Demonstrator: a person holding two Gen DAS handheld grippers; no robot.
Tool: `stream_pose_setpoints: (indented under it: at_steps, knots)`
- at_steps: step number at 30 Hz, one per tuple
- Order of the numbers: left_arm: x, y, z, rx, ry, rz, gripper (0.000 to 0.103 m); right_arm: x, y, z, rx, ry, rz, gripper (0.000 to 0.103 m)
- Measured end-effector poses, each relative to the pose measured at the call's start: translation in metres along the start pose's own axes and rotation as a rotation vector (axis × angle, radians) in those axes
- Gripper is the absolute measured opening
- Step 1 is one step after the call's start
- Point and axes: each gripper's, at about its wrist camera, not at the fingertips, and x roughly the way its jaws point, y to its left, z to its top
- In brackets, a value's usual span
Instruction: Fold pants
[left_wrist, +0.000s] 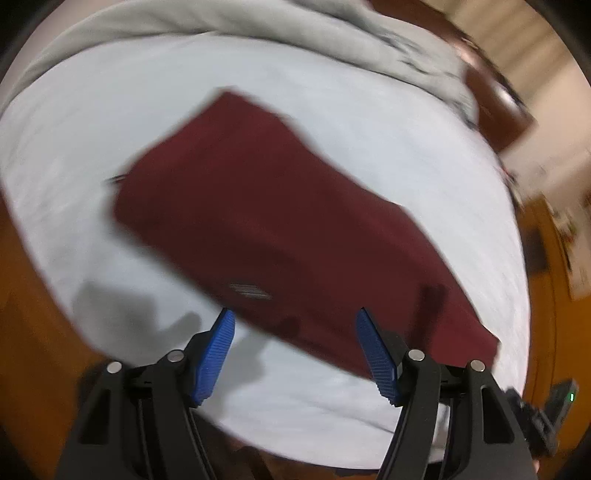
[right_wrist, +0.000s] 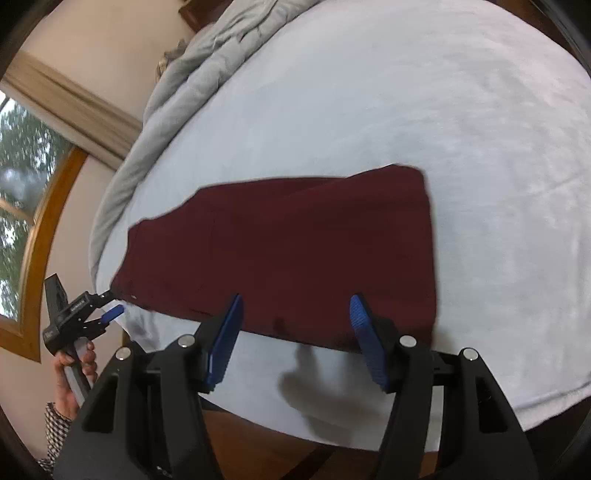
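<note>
Maroon pants (right_wrist: 295, 251) folded flat on bed (right_wrist: 406, 92) | L gripper (left_wrist: 295, 347) & R gripper (right_wrist: 295, 332) jaws released (both empty)

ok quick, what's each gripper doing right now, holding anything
left gripper: open, holding nothing, by the edge of the pants.
right gripper: open, holding nothing, at the pants' near edge.
</note>
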Motion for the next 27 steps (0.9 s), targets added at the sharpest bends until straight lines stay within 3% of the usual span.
stream_pose_setpoints:
  at_steps: [4,17,19,21,23,24,27]
  knots:
    - [0.003,0.049,0.008,-0.124,0.008,-0.008,0.069,0.024,0.012,0.003,-0.024,0.048,-0.028,0.061]
    - [0.023,0.105,0.022,-0.331,0.003,-0.096,0.069,0.041,0.012,-0.003,-0.024,0.086,-0.065,0.06]
    - [0.027,0.104,0.024,-0.346,0.006,-0.105,0.067,0.043,0.012,-0.004,-0.029,0.087,-0.071,0.06]
    - [0.028,0.098,0.026,-0.348,0.001,-0.144,0.057,0.045,0.011,-0.005,-0.035,0.087,-0.076,0.06]
    - [0.023,0.089,0.028,-0.332,-0.018,-0.152,0.057,0.045,0.011,-0.006,-0.039,0.088,-0.081,0.061]
    - [0.017,0.087,0.029,-0.317,-0.05,-0.229,0.057,0.045,0.011,-0.006,-0.039,0.088,-0.082,0.061]
    - [0.009,0.084,0.032,-0.322,-0.092,-0.359,0.057,0.049,0.015,-0.005,-0.039,0.089,-0.086,0.062]
